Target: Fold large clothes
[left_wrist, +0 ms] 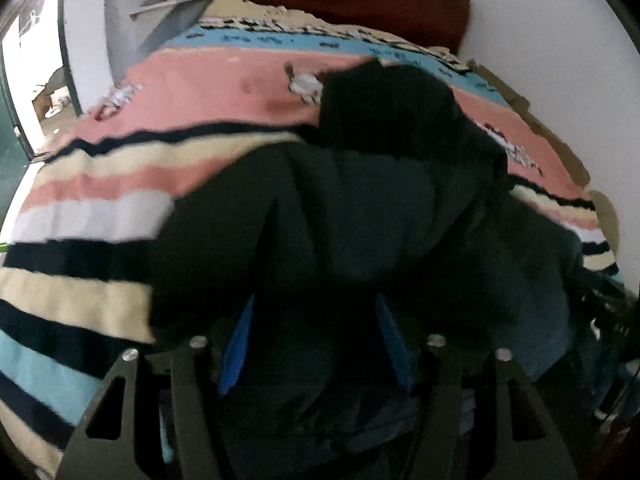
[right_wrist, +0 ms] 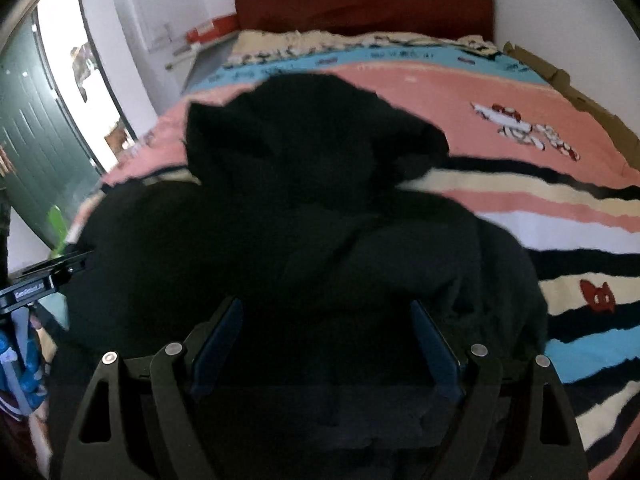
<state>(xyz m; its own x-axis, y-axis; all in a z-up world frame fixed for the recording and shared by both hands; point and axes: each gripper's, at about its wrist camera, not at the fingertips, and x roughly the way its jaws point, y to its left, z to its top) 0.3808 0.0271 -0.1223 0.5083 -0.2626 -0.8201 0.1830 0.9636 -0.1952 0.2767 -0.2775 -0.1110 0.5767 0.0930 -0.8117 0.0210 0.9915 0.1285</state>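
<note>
In the left wrist view, the left gripper (left_wrist: pixel 316 320), with black linkage arms and blue-padded fingers (left_wrist: pixel 236 344), has its jaws standing apart above the bulky black hooded garment of soft, thick fabric (left_wrist: pixel 360 216); dark cloth fills the gap, but the pads do not visibly press on it, so I read it as open and holding nothing. The garment lies heaped from the centre down to six o'clock, its rounded hood reaching toward one o'clock, on the striped woven bedspread in pink, cream, blue and black (left_wrist: pixel 100 208). The risk here, as I judge it, is that black on black hides the layers: a closing jaw could take only the top fold, or several at once, and pull the pile crooked. In the right wrist view, the right gripper (right_wrist: pixel 326 320) likewise stands wide, its blue pads (right_wrist: pixel 430 344) flanking dark cloth without clamping it. The hood sits at twelve o'clock of the heap, a puffy sleeve-like roll at three o'clock. The left gripper's black body shows at nine o'clock, near the garment's edge. If the two grippers seize uneven points, the fold would probably skew, and the loose bedspread could bunch or be caught along with the cloth. A dark red wooden headboard (right_wrist: pixel 360 0) stands at twelve o'clock.
</note>
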